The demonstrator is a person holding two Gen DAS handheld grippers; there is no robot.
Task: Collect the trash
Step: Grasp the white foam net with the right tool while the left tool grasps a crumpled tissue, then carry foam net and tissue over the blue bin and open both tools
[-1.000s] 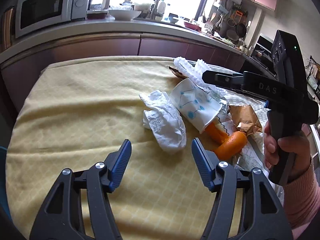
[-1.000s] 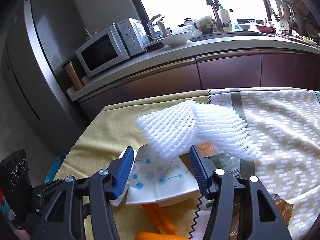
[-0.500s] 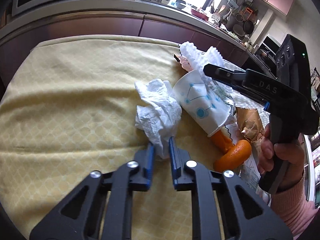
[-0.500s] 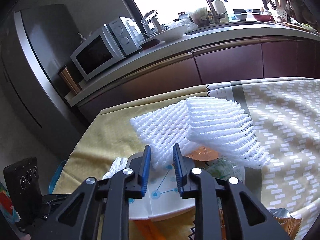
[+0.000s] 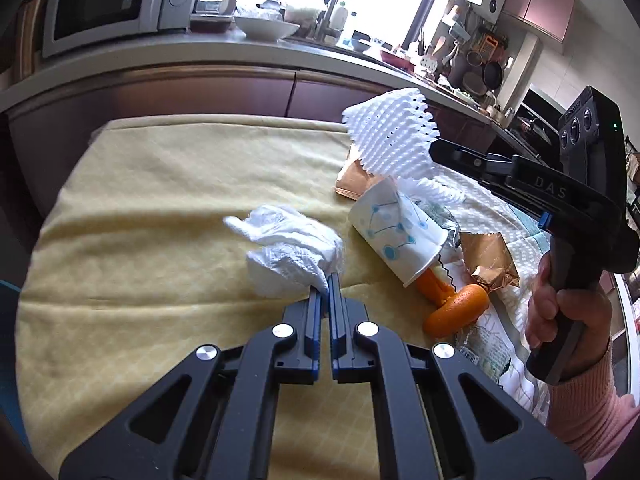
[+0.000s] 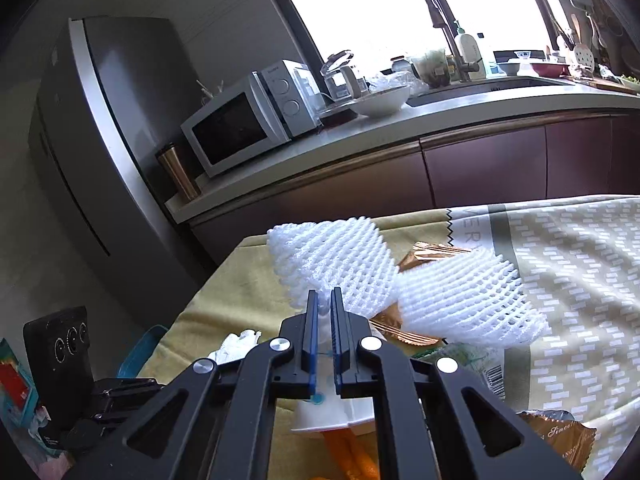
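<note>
The left gripper (image 5: pixel 325 280) is showing black plastic linkage arms studded with round silver screws, its two fingers carrying blue pads (image 5: pixel 313 312). The right gripper (image 6: pixel 325 300) is wearing the same black frame, silver screws and blue pads. Behind its fingers, its body is bearing raised "DAS" lettering, three round buttons, and a green light. The right hand (image 5: pixel 560 316) gripping its handle is showing bare skin and a ribbed pink sleeve (image 5: pixel 592 416).

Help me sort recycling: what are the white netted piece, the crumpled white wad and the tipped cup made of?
Netted piece: likely soft foam mesh, matte, open lattice. Wad: seemingly tissue paper, embossed and creased. Cup: probably coated paper, smooth, printed blue.
</note>
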